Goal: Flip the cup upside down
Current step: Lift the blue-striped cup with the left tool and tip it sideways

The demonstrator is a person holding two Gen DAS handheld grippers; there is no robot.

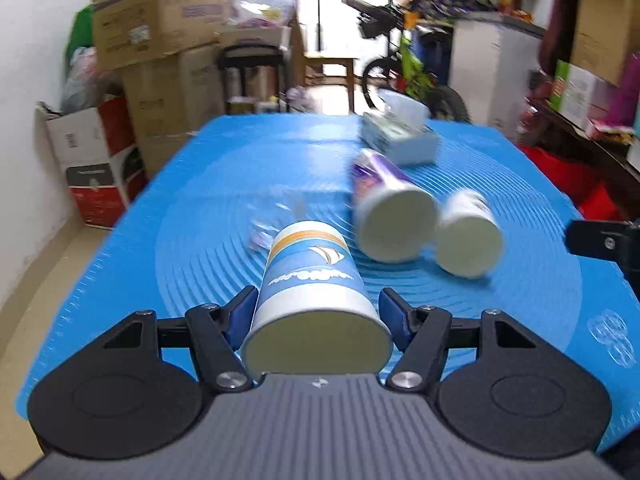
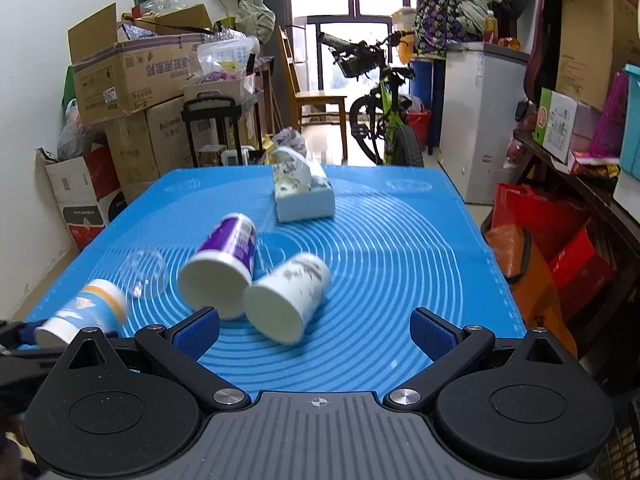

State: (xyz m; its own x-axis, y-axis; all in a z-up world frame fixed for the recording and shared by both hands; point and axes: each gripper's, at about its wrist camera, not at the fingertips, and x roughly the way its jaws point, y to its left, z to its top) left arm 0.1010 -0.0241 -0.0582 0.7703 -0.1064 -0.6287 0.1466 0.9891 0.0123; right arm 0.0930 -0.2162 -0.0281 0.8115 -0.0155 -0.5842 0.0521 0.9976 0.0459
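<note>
Blue paper cup (image 1: 312, 280): light, thin-walled, easily crushed; lying sideways above the blue counter (image 1: 500, 288), pinched near its rim by left claw (image 1: 316, 312); right claw (image 2: 316, 332) spread, empty.

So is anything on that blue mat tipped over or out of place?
Yes. The purple cup, the white patterned cup and a clear plastic cup lie on their sides on the blue mat.
</note>
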